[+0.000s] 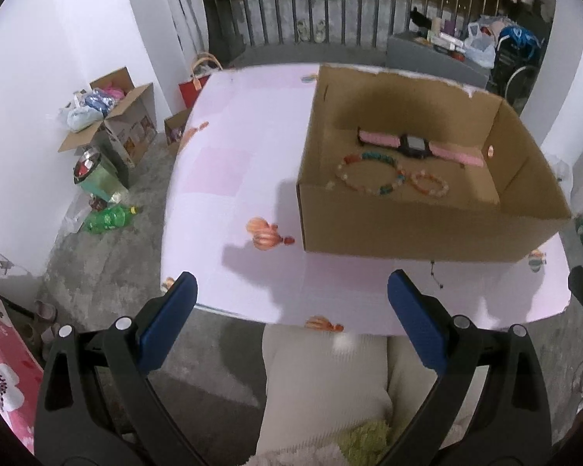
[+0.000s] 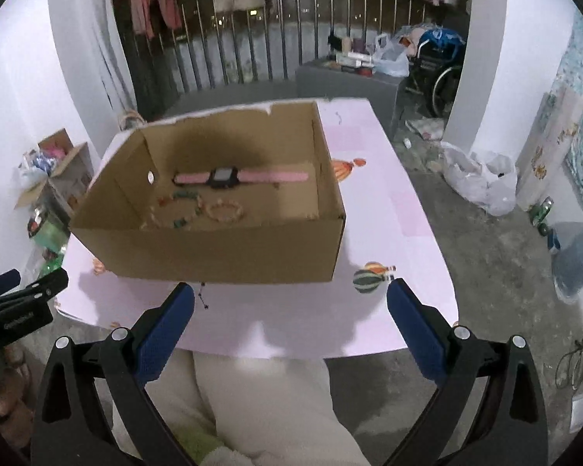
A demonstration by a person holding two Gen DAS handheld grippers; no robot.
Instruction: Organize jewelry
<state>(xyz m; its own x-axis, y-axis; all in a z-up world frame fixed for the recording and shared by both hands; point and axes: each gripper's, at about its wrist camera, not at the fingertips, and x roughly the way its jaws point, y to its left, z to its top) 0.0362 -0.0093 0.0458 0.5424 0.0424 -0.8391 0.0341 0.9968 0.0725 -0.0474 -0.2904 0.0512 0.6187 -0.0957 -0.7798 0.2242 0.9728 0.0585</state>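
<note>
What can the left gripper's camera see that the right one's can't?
Only the left view shows a green bottle on the floor and floral pink fabric. Only the right view shows a striped balloon print and white bags. Both show the box holding a pink watch and bracelets, and a small dark chain before it.

Box (image 1: 427, 229) is plain matt brown cardboard w/ a torn, ragged back edge; desk (image 1: 245, 147) has a smooth pale-pink printed covering, slight sheen. Watch (image 1: 416, 145) has a matt pink strap and dark glossy face, and the bracelets (image 1: 369, 173) are shiny beads. Each claw (image 2: 290, 306) is black plastic w/ textured blue pads (image 2: 163, 341).
</note>
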